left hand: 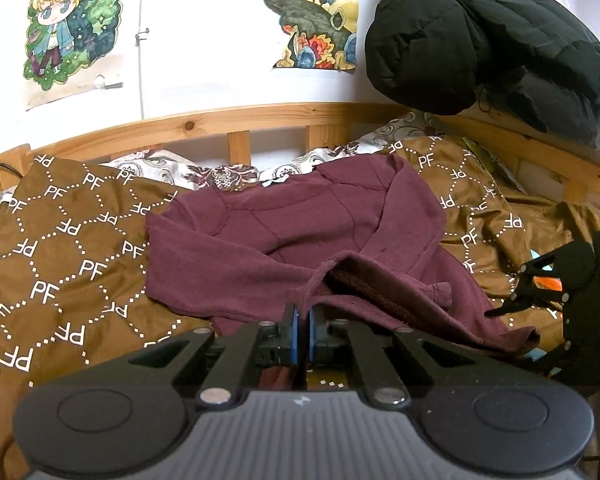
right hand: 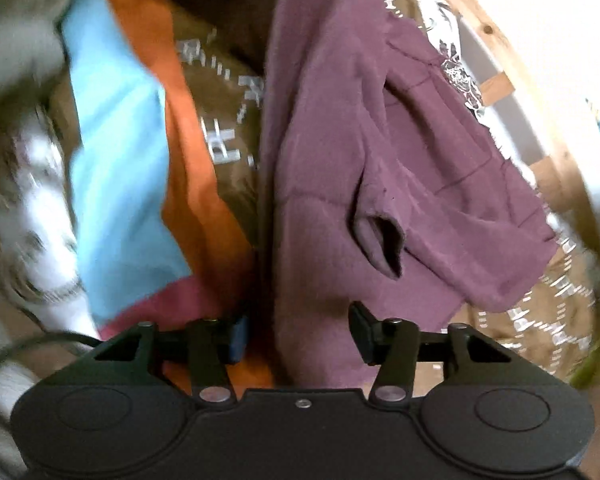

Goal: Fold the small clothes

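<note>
Brown quilted bedspread with white PF lettering (left hand: pixel 72 264) covers a wooden-railed bed; on its middle lies a crumpled maroon knit sweater (left hand: pixel 292 224). Left gripper (left hand: pixel 301 334) is clamped on the sweater's near hem. Right gripper (right hand: pixel 298 332) stands parted, cloth loose between its fingers.

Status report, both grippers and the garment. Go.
Left gripper shut on maroon top's hem. Right gripper open over the top, pads apart. Nothing blocking.
</note>
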{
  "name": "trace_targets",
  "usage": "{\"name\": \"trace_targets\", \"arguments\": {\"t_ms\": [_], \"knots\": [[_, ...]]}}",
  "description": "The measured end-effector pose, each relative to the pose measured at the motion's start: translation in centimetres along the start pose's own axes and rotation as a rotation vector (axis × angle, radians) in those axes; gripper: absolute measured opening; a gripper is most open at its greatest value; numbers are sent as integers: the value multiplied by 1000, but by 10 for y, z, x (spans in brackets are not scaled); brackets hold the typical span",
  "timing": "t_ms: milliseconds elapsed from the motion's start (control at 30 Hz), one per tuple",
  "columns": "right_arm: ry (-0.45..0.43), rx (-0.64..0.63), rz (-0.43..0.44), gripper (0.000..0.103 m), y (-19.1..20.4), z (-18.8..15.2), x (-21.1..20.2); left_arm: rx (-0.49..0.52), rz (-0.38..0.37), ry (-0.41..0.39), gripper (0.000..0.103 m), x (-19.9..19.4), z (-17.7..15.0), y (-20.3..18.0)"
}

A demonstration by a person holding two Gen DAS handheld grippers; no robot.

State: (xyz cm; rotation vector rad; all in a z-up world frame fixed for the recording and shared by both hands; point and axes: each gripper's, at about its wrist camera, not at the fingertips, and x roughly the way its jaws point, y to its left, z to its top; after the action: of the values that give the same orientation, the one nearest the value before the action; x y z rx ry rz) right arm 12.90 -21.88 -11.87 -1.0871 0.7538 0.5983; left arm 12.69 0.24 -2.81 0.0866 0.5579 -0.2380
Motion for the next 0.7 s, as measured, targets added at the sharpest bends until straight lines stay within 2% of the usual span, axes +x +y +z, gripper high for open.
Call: {"name": "trace_targets", "arguments": {"t_ms": [67,100,133,200,233,333,567,700], "knots": [[16,-26,-58,46,-1,-5,3,2,1,0,4,-2,-1,0],[27,-26,-83,41,-3,-8,4,6,2,3,4,-3,-1,0],[39,-23,-105,28,-7,-12,4,20,7,15,4,-3,-2,-3],[48,-13,-144,11,-15,-22,1,68,23,57,4,-2,-3,-11],[45,-3,-149,7,-18,-26,-2,98,34,77,4,-2,-6,-16],[11,24,-166,5,-22,-34,-18,182,59,106,4,-6,-14,-33],[-99,44,-314,4,-21,-50,-71,322,97,45,4,-42,-21,-64],[-130,71,-315,4,-17,-60,-106,447,120,43,4,-72,-34,-84]]}}
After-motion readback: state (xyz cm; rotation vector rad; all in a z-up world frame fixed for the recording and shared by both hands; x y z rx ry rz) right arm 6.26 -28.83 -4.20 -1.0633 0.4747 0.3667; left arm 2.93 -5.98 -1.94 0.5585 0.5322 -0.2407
